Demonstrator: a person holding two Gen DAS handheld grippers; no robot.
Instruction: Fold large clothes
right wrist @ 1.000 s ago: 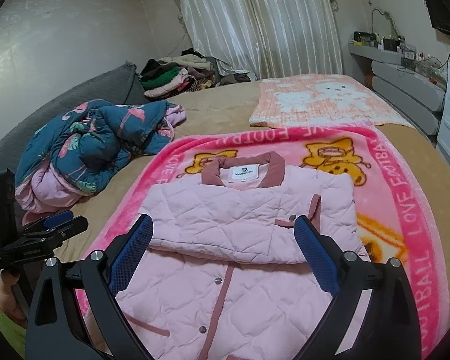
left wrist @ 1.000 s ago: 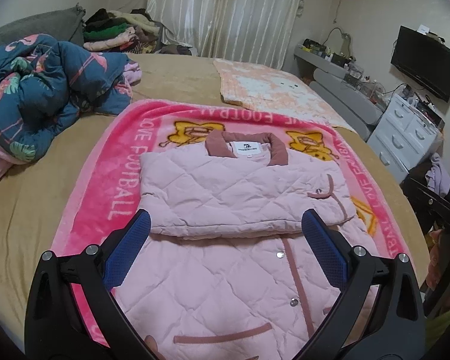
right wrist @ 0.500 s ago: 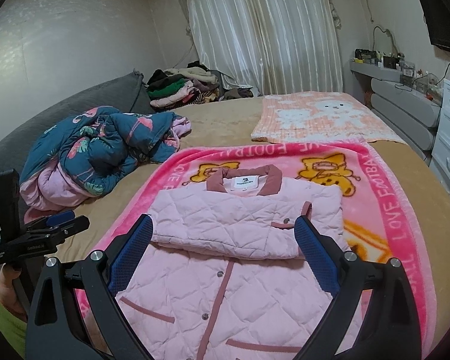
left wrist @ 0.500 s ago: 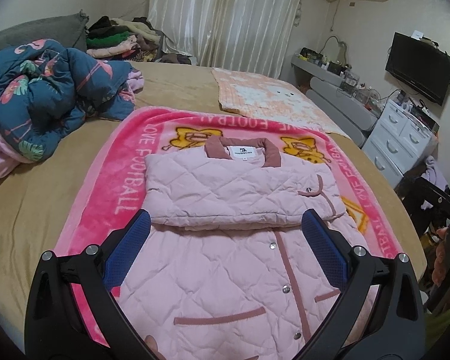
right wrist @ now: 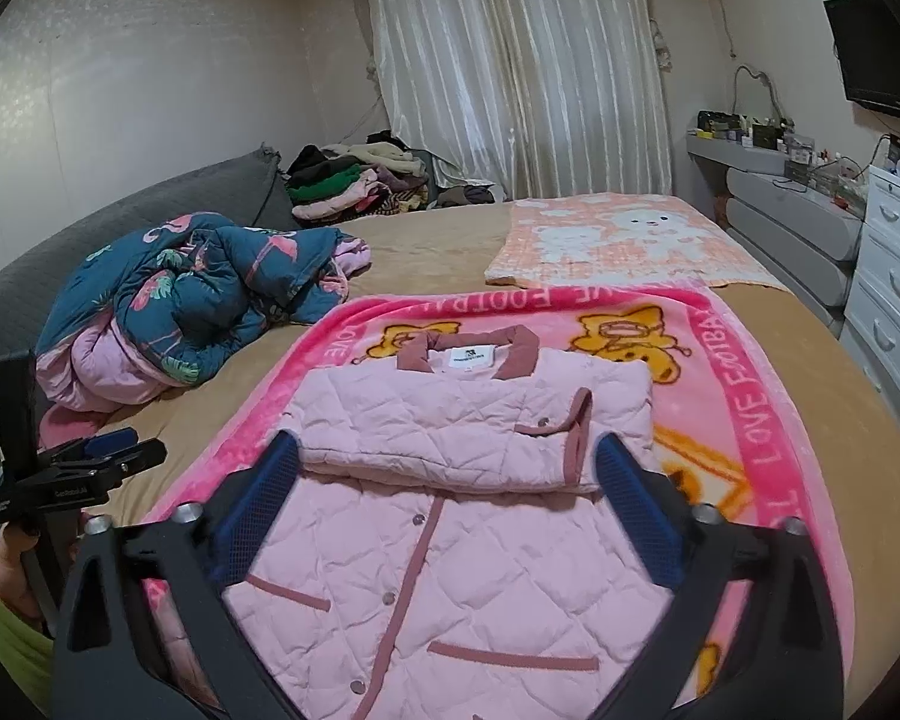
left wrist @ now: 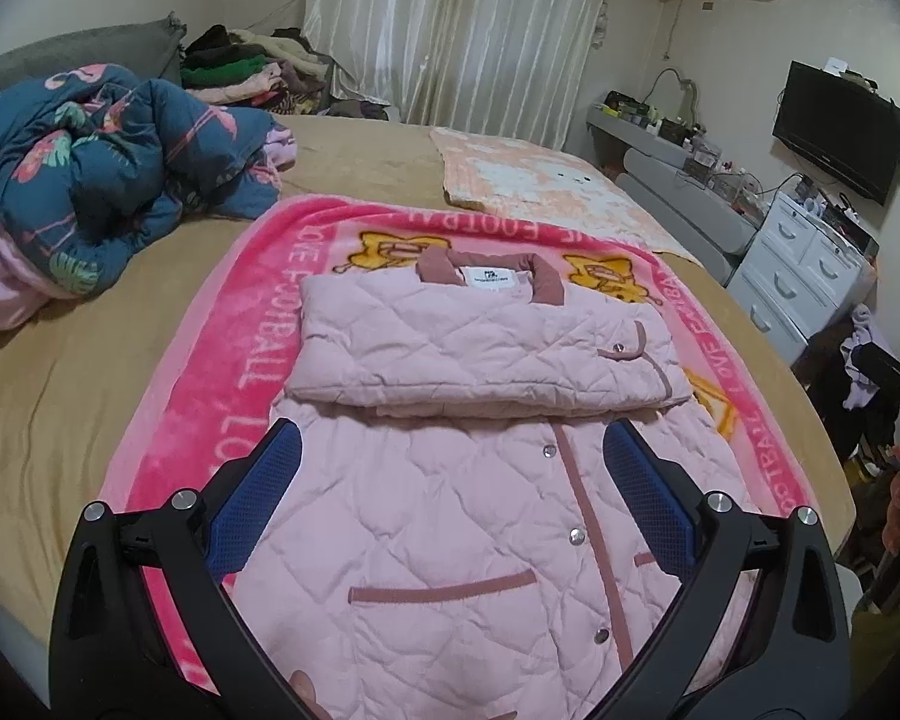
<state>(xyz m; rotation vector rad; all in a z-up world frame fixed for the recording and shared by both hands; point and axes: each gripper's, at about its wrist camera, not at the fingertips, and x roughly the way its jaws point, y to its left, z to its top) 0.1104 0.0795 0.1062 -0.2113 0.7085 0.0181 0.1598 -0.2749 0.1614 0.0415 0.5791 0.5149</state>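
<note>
On the pink blanket (left wrist: 168,420), left wrist view: pink quilted jacket (left wrist: 480,528), sleeves folded across the chest, hem nearest the camera — padded, soft, light, likely springy when creased; best taken at the hem corners. Left gripper (left wrist: 450,480) spread wide, empty, above the lower panel. Right wrist view: same jacket (right wrist: 450,576); right gripper (right wrist: 447,492), its jaws having just been opening, at full spread — nothing between the pads.

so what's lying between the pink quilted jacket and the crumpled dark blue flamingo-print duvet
Only the bright pink fleece football blanket under the pink quilted jacket, then bare tan bedsheet up to the dark blue flamingo-print duvet. The right wrist view shows it best.
</note>
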